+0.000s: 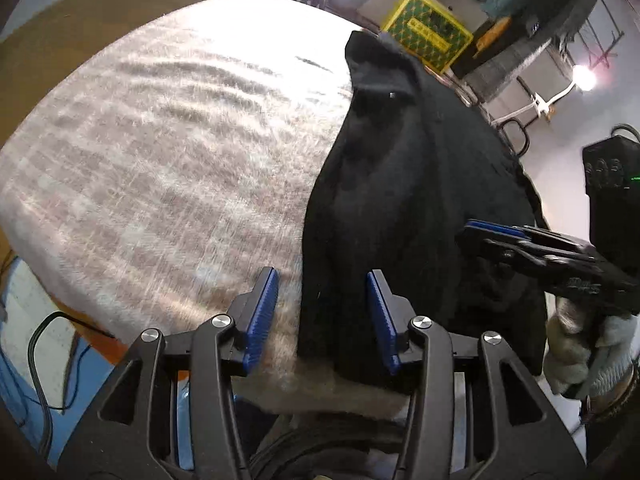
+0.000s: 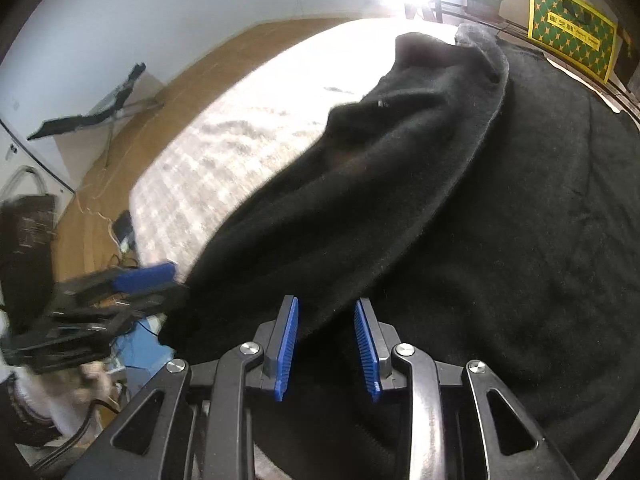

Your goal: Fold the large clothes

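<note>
Lying rumpled on the pale blanket [image 1: 160, 168], the black garment [image 1: 400, 200] (thick, fuzzy) sits between both parted tongs.

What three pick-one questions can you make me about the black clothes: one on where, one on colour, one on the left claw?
1. Where does the black garment lie?
A. On the checked blanket
B. On the wooden floor
C. In the yellow crate

2. What colour are the claw pads?
A. Red
B. Blue
C. White

3. How is the left claw?
A. Shut tight on the garment
B. Shut on nothing
C. Open

Answers:
1 A: the garment is spread over the blanket.
2 B: both ribbed pads are blue on black arms.
3 C: a wide gap shows between its pads, and they pinch nothing.
</note>
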A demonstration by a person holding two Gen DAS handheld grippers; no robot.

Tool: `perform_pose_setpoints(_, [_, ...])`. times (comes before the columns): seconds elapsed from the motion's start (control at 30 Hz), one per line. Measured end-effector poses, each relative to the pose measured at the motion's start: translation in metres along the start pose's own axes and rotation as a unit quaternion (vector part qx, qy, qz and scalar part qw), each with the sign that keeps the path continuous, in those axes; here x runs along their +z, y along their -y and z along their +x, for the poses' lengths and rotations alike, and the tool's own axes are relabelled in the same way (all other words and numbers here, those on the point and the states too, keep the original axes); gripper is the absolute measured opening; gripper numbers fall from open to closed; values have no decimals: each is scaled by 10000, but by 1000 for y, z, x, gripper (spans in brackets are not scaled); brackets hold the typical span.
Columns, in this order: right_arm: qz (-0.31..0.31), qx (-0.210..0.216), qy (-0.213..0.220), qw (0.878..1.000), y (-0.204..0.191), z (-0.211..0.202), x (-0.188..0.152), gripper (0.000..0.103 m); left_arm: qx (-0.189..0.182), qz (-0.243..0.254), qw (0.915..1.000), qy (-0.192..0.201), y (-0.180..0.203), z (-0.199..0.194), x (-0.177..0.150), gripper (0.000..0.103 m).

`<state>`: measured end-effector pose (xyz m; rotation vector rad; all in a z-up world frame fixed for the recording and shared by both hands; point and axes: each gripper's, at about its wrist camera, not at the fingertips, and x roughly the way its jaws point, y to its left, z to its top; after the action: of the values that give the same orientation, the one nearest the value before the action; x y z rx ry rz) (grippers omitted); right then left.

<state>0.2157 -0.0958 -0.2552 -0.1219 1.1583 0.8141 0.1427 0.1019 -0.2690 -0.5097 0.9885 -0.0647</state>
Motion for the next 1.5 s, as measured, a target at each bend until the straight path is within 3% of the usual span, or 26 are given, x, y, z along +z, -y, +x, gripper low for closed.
perform_pose_setpoints(0.07, [45,82,142,9999,1,-10,6,36,-129,-29,9999,62,3,5,2,46])
perform_pose_setpoints(0.1, [72,111,235,9996,2,-17,12,39,-180,-35,9998,64,4,6,1,36])
perform_pose_setpoints(0.13, [88,116,279,9995,2,-20,15,41,-299,-62,9995,16,6,11,2,19])
perform_pose_setpoints(0.2, [131,118,358,9992,5,-27,26,44,-517,-134,9985,-96,6,14,1,9])
perform_pose_setpoints(0.33, [178,43,413,9990,8,-31,56,54,-1110,-264,9933,184,8,-7,2,7])
perform_pose_setpoints(0.43, [178,-6,381,9991,11,-26,79,59,-1213,-90,9920,336,16,-22,3,7])
perform_pose_setpoints(0.6, [382,-85,223,9990,7,6,126,62,-1425,-231,9890,317,16,-25,4,7])
perform_pose_setpoints(0.87, [450,-1019,-69,9938,11,61,176,62,-1460,-335,9885,202,11,-18,10,7])
perform_pose_setpoints(1.1, [963,-1258,-229,9871,45,98,208,62,-1504,-339,9880,114,6,-17,8,7])
perform_pose_setpoints(1.37, [818,-1538,-495,9835,51,122,229,63,-1521,-150,9882,96,21,-15,13,7])
perform_pose_setpoints(1.5, [426,-2046,-613,9760,44,126,231,34,-1529,28,9882,79,31,-16,13,7])
